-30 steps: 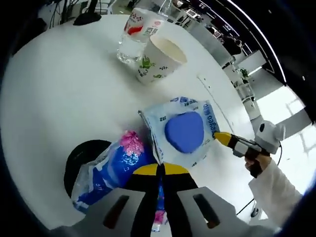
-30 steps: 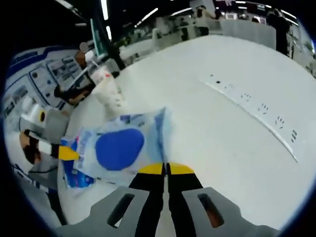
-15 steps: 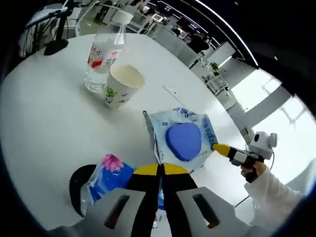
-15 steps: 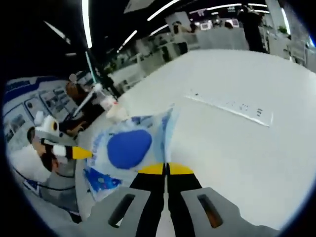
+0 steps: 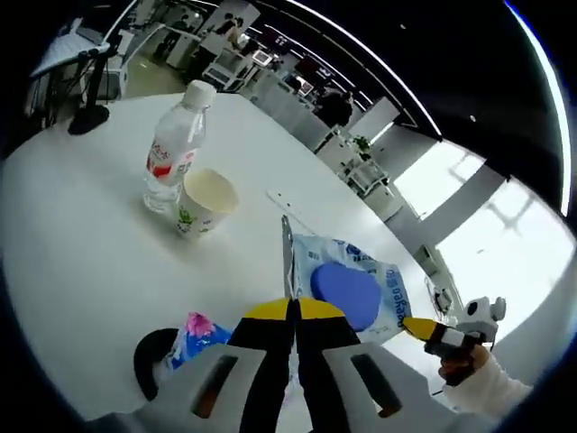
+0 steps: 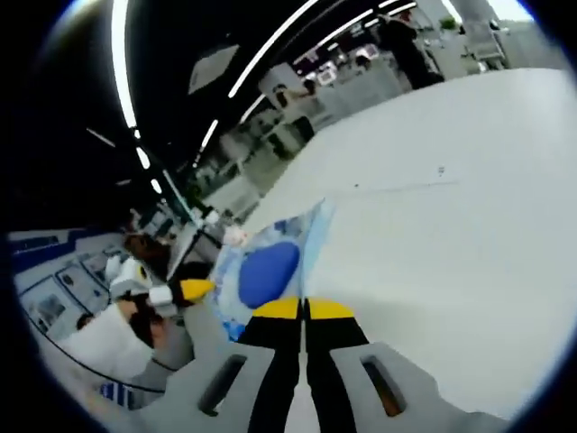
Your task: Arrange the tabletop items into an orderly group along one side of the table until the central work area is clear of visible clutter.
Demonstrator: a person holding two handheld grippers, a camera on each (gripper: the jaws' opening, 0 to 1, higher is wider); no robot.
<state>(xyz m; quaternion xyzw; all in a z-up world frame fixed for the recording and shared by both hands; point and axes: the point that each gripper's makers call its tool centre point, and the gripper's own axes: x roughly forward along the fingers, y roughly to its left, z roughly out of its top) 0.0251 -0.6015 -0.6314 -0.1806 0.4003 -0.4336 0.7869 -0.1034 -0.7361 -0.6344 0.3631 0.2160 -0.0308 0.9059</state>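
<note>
Jaws of my left gripper (image 5: 293,311) stand pressed together in the left gripper view, yellow tips meeting on the near edge of the clear pouch (image 5: 347,290), which holds a blue rounded pad inside and bears blue print along its side. From that view I read the pouch as lifted off the white table (image 5: 81,244) and stretched between my two tools: my right gripper (image 5: 416,327) enters from the right, its yellow tip touching the pouch's far edge, with a hand (image 5: 455,365) and a white sleeve behind it.

In the right gripper view, my right gripper (image 6: 304,311) likewise shows its jaws closed together, tips meeting at the pouch (image 6: 266,271), and my left gripper (image 6: 194,289) reaches in from the left to touch the opposite side.

Outward from the left jaws, a blue wrapper with a pink patch (image 5: 194,332) lies on the table just beside a black round object (image 5: 151,356) near the lower left. Farther off stand a paper cup (image 5: 203,203) with green markings and, touching or just beside it, an upright water bottle (image 5: 173,149) with a red-and-white label and white cap. A black stand (image 5: 90,113) rests near the table's far edge.
</note>
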